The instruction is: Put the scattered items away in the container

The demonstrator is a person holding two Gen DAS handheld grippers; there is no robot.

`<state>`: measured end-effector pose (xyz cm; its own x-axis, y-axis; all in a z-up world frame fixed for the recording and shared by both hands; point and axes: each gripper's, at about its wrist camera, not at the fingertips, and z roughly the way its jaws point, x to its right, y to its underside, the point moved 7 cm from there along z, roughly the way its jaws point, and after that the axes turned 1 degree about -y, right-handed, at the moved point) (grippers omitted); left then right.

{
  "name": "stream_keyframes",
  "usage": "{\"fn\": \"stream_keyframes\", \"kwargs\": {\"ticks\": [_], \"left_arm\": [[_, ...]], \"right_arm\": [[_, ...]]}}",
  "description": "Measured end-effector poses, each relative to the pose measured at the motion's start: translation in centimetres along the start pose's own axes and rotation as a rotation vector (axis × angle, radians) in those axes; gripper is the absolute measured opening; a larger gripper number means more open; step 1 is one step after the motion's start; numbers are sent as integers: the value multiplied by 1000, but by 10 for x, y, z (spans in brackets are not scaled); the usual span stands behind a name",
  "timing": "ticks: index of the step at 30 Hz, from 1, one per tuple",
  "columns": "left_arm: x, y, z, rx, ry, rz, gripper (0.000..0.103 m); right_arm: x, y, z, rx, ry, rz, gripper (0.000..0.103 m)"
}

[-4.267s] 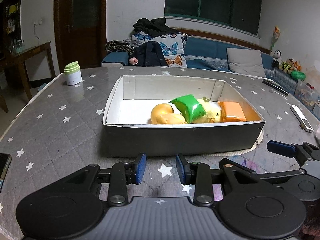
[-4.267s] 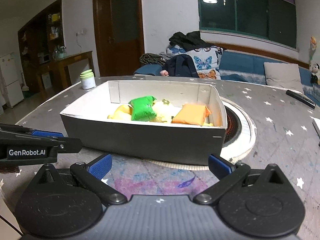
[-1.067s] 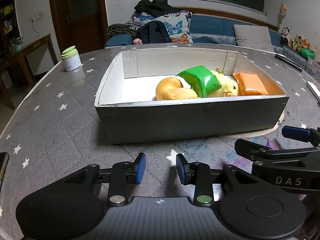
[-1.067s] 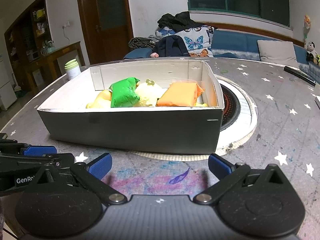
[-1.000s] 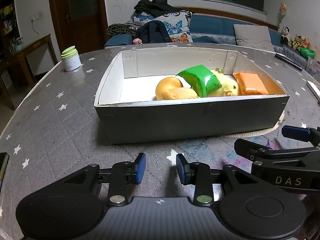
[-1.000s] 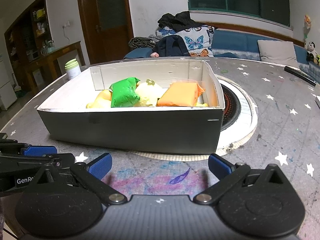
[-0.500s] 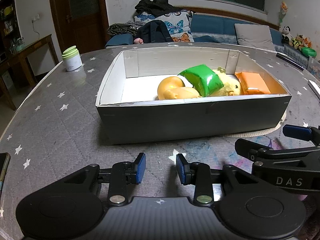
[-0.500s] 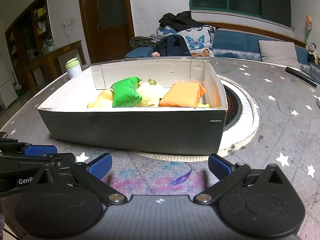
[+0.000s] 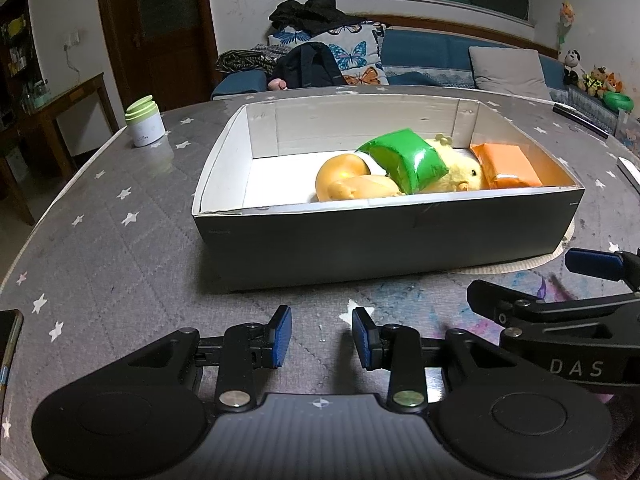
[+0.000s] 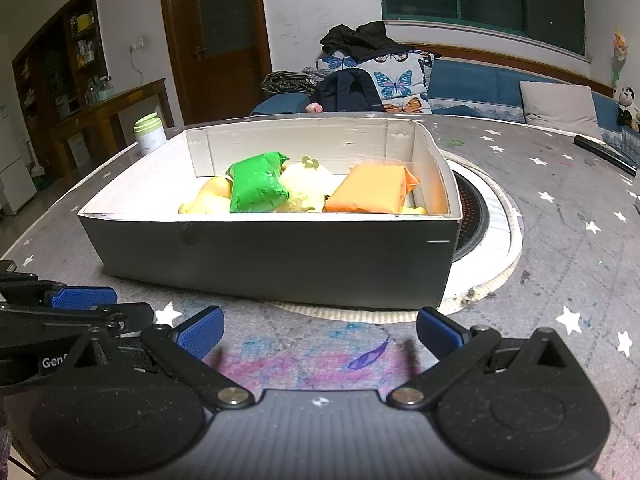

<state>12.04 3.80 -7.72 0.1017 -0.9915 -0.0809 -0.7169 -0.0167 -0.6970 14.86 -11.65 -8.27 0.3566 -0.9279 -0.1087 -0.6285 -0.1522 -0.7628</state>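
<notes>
A dark-sided cardboard box with a white inside (image 9: 384, 240) stands on the grey star-patterned desk (image 9: 112, 248), towards its middle, with its right-hand end resting over a round white-rimmed burner set in the desk (image 10: 492, 216). All the task's things seen here lie inside the box, gathered in its right half. A green glossy pouch (image 9: 404, 159) lies tilted on top of a yellow plush chick (image 9: 460, 172). Two golden-brown bread-shaped toys (image 9: 352, 184) sit just left of the pouch, touching it. An orange wrapped packet (image 9: 506, 165) lies against the box's right wall, beside the chick. The left half of the box floor is bare white.

The left gripper (image 9: 321, 338) hovers over the desk's near edge, in front of the box and apart from it; its blue-padded fingers (image 9: 281, 336) stand at a narrow gap with nothing between them. The right gripper (image 10: 320, 330) hovers beside it, also short of the box; its fingers (image 10: 200, 332) are spread wide and empty, over a patch of pink and blue marks on the desk cover.

A white jar with a pale green lid (image 9: 145, 126) stands near the desk's far left edge, well apart from the box. A dark phone (image 9: 8, 340) lies at the desk's near left edge. A black remote (image 10: 604, 154) lies near the far right edge.
</notes>
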Motion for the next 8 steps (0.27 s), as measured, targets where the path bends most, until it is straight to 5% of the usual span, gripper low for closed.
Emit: {"fn": "stream_keyframes", "kwargs": {"ticks": [8], "left_arm": [[-1, -1, -1, 15, 1, 2, 36]], "right_arm": [[-1, -1, -1, 4, 1, -4, 103]]}}
